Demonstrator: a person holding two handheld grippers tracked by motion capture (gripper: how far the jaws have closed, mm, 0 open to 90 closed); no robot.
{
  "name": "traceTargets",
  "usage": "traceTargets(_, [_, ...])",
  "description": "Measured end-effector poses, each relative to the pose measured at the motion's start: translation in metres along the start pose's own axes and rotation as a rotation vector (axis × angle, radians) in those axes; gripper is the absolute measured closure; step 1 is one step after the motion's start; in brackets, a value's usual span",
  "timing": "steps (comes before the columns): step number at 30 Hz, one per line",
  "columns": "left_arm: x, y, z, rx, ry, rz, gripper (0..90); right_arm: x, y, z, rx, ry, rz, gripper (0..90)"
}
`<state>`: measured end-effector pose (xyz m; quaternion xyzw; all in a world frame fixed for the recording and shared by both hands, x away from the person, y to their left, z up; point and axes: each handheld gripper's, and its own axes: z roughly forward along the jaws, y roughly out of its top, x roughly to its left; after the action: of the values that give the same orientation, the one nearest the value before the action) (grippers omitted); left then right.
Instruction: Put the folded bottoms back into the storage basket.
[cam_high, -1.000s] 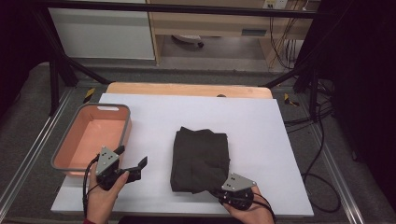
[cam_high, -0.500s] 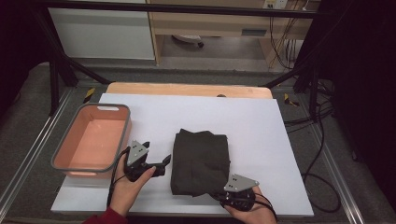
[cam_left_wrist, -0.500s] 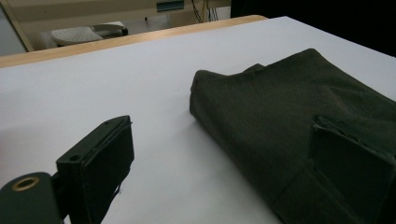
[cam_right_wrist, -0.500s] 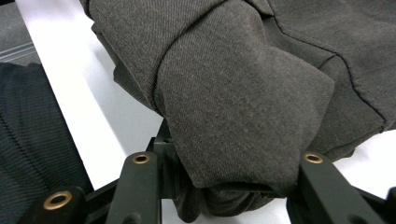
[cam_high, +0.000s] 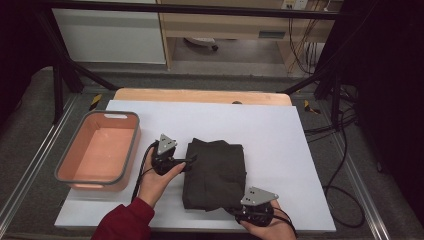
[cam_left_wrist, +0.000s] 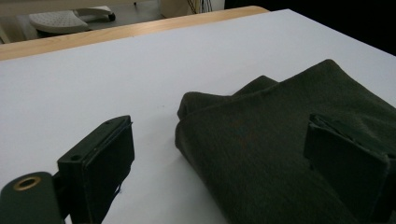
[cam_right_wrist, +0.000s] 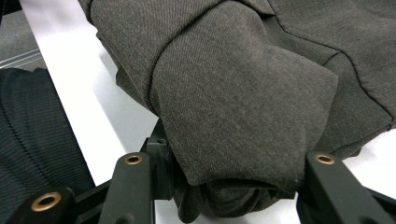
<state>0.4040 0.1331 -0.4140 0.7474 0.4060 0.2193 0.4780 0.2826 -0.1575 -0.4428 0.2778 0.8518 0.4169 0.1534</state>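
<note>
A dark folded cloth (cam_high: 216, 170) lies in the middle of the white table top (cam_high: 285, 130). My left gripper (cam_high: 191, 160) is at the cloth's left edge and stands open. In the left gripper view (cam_left_wrist: 219, 177) one jaw hovers over the bare table and the other over the cloth (cam_left_wrist: 280, 116). My right gripper (cam_high: 238, 212) sits at the cloth's near right corner. Its jaws have just been opening, and a thick bunched fold of the cloth (cam_right_wrist: 243, 93) lies between them.
A salmon-coloured basin (cam_high: 64, 171) with a grey rim stands at the table's left side, close to the left hand. A wooden strip (cam_high: 200, 95) borders the table's far edge. Cables (cam_high: 345, 185) hang off to the right.
The left hand has travelled right from beside the basin to the cloth's left edge. The right hand has stayed at the near corner.
</note>
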Motion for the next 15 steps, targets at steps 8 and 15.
traceTargets(8, [0.004, 0.002, 0.022, 0.034, -0.006, -0.046, 10.0, 0.000, 0.000, 0.000, -0.004, 0.003, 0.012, 51.1])
traceTargets(15, [0.011, -0.002, 0.029, 0.057, 0.006, -0.070, 11.2, 0.001, -0.001, 0.000, -0.003, 0.003, 0.009, 50.4])
